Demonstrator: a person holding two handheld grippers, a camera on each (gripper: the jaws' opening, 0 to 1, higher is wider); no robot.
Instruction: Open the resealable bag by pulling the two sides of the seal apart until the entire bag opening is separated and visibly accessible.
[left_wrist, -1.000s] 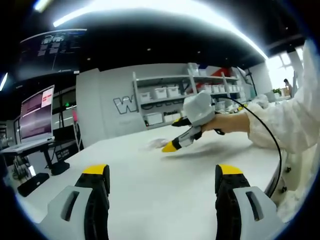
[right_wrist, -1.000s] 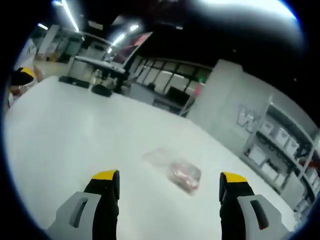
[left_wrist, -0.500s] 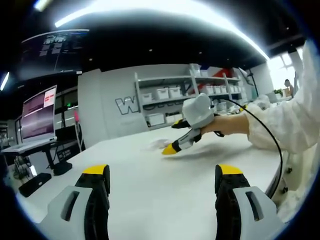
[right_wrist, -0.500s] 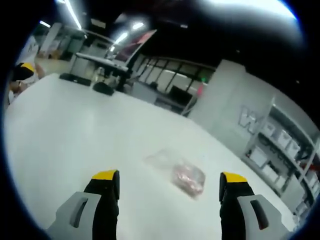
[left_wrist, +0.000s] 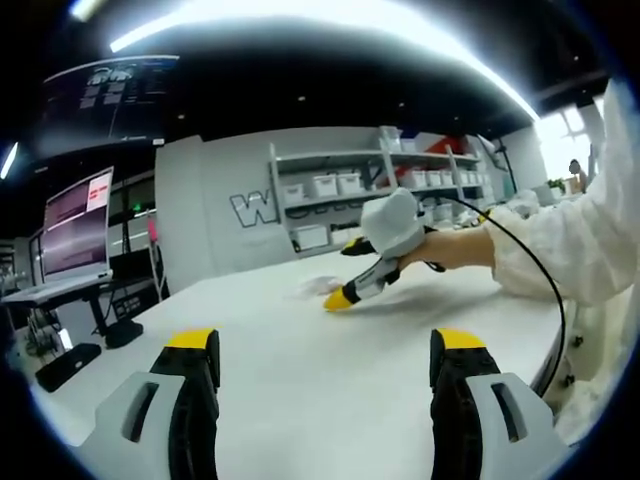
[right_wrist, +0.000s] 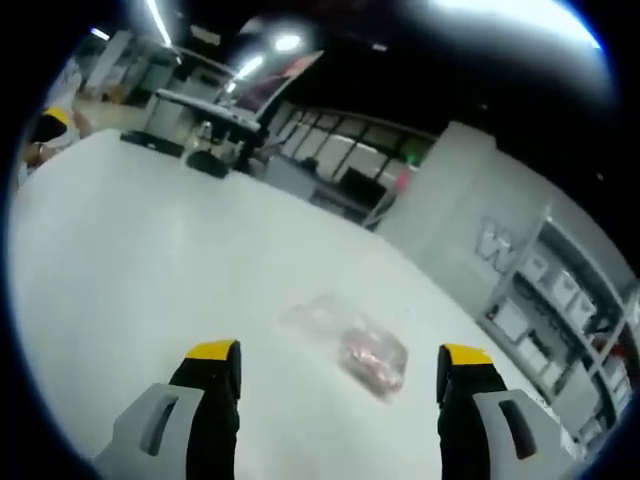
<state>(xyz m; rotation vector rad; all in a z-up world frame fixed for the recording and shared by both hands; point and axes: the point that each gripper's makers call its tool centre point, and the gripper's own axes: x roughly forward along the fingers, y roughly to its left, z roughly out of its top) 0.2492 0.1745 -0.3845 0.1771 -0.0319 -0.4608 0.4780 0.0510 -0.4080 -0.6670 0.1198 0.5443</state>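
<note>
Over in the left gripper view, the left gripper (left_wrist: 327, 375) has jaws spread wide above the white table (left_wrist: 300, 370), with the right gripper (left_wrist: 362, 282) far ahead beside the resealable bag (left_wrist: 318, 287). Right gripper view: right gripper (right_wrist: 338, 385) spread too, bag (right_wrist: 352, 342) lying flat just ahead between its jaws, untouched.

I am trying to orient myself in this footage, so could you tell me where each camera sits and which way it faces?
Left gripper view: rides the left gripper, low over the white table, facing the shelves; its open jaws, a hand and a sleeve show.
Right gripper view: rides the right gripper, angled down at the resealable bag; its open jaws show.
Shared: the table, the bag, and the right gripper, seen from outside in the left gripper view.
</note>
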